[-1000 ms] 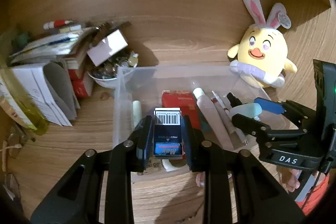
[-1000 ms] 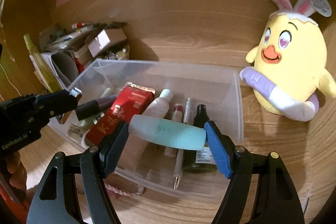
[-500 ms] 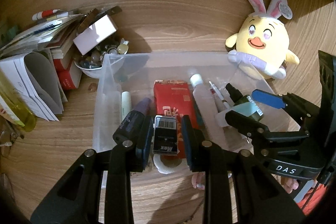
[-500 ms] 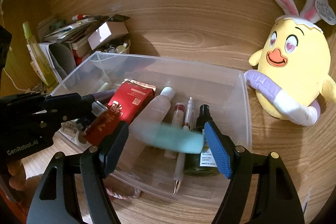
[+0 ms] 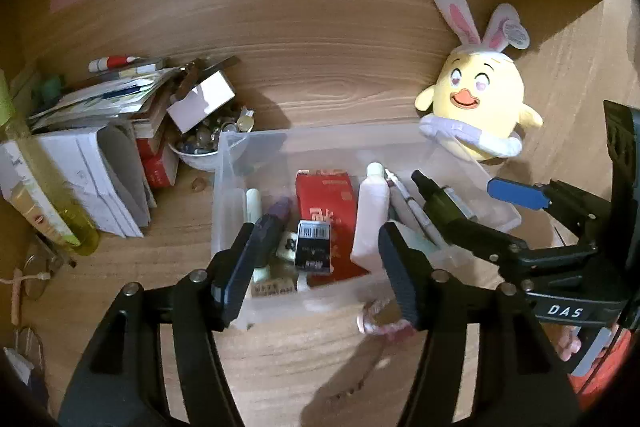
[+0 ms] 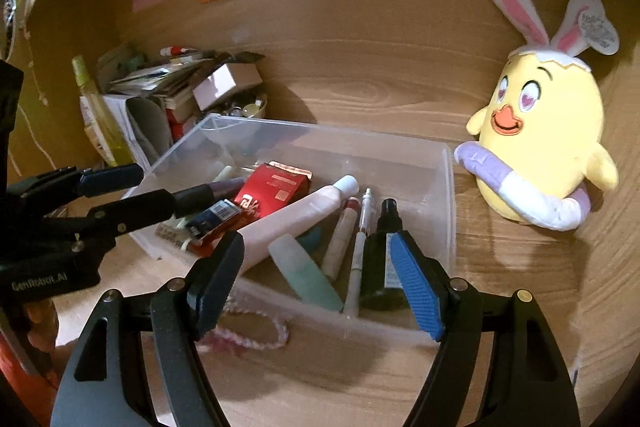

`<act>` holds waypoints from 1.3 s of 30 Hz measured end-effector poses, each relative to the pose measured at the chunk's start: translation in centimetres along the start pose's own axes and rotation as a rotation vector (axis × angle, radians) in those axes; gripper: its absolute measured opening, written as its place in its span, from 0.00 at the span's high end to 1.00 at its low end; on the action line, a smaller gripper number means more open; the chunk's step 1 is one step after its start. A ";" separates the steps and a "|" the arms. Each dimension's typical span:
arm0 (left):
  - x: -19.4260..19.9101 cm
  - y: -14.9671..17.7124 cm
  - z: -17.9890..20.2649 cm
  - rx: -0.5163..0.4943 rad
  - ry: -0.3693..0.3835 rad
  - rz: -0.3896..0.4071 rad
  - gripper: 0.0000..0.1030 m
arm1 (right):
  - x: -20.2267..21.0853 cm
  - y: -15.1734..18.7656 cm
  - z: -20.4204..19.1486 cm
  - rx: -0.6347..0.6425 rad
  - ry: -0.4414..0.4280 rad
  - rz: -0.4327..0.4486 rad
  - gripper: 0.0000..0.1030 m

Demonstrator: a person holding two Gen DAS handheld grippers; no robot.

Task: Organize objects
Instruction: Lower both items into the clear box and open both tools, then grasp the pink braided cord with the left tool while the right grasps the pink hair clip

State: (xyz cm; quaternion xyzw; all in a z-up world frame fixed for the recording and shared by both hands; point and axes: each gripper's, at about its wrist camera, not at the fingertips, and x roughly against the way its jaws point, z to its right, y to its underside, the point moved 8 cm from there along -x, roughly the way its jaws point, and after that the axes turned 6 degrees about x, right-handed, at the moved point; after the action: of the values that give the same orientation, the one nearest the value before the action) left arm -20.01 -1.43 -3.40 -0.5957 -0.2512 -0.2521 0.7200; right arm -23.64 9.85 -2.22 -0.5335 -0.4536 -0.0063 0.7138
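Lying loose in the clear bin (image 6: 448, 187), the pale green tube (image 6: 306, 277) looked light and slippery – better gripped mid-body; left claw (image 5: 316, 259) was opening, right claw (image 6: 316, 281) apart, both empty.

A storage bin (image 6: 448, 187) stands on the tabletop (image 6: 500, 287); inside it a carton (image 6: 272, 187) lies toward the left, a tube (image 6: 296, 223) is beside it in the middle, and a pen (image 6: 360, 239) and a spray bottle (image 6: 384, 259) lie at the right. A plush chick (image 6: 540, 147) sits right of the bin against the back wall (image 6: 380, 47). A pile of papers (image 5: 100, 163) and a bowl (image 5: 196, 159) are behind the bin's left corner, and a bracelet (image 6: 256, 339) lies on the tabletop just before the bin.
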 end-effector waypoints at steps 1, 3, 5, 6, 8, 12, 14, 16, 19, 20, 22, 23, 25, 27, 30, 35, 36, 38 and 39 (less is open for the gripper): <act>0.2 0.2 0.0 -0.003 -0.002 0.000 0.36 | 0.5 0.2 -0.2 0.005 -0.009 0.001 0.29; 0.8 0.8 -0.1 -0.008 -0.004 0.000 0.34 | 1.2 0.7 -0.6 0.017 -0.029 0.002 0.29; 1.0 1.5 0.0 -0.011 0.008 -0.014 0.33 | 1.8 1.1 -0.8 0.032 -0.024 0.005 0.29; 1.1 1.8 0.1 -0.011 0.014 -0.020 0.33 | 2.1 1.4 -0.9 0.039 -0.018 0.004 0.29; 1.0 2.7 0.5 -0.016 0.030 -0.041 0.33 | 2.4 2.1 -1.1 0.047 -0.018 -0.003 0.29; 0.1 4.8 1.2 -0.046 0.037 -0.079 0.33 | 2.5 4.1 -1.6 0.063 0.000 -0.029 0.29; -0.7 6.0 1.6 -0.070 0.032 -0.114 0.33 | 2.4 5.2 -1.7 0.064 -0.002 -0.050 0.29; -1.8 7.1 1.8 -0.076 0.035 -0.158 0.36 | 2.0 6.3 -1.7 0.058 -0.002 -0.076 0.29; -3.6 8.1 1.8 -0.059 0.045 -0.229 0.45 | 1.3 7.4 -1.6 0.050 0.003 -0.110 0.29; -3.9 8.2 1.7 -0.055 0.045 -0.236 0.45 | 1.2 7.7 -1.6 0.046 0.000 -0.119 0.29; -4.3 8.0 1.6 -0.055 0.044 -0.230 0.46 | 1.0 8.0 -1.5 0.043 -0.004 -0.127 0.29; -4.5 7.9 1.6 -0.057 0.042 -0.230 0.46 | 1.0 8.1 -1.4 0.044 -0.002 -0.127 0.29; -4.8 7.9 1.7 -0.055 0.050 -0.241 0.52 | 1.2 8.2 -1.3 0.046 0.003 -0.126 0.29; -5.0 8.0 2.1 -0.054 0.069 -0.257 0.55 | 1.2 8.2 -1.1 0.043 0.004 -0.126 0.29; -5.5 7.9 2.8 -0.060 0.080 -0.268 0.61 | 1.1 8.4 -0.8 0.032 0.000 -0.130 0.29; -6.1 7.8 3.4 -0.059 0.093 -0.276 0.75 | 0.6 8.7 -0.9 0.029 -0.014 -0.144 0.29; -6.1 7.8 3.5 -0.060 0.097 -0.276 0.82 | 0.5 8.8 -1.0 0.033 -0.016 -0.146 0.29; -6.0 7.8 3.4 -0.056 0.104 -0.273 0.87 | 0.4 8.8 -1.3 0.038 -0.022 -0.148 0.29; -5.9 7.8 3.3 -0.051 0.112 -0.269 0.88 | 0.3 8.7 -1.5 0.042 -0.026 -0.149 0.29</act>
State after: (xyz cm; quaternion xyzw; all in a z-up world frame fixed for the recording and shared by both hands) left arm -19.45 3.44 -12.41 -0.5599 -0.2819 -0.3855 0.6771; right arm -18.20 12.59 -8.68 -0.4833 -0.5013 -0.0432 0.7164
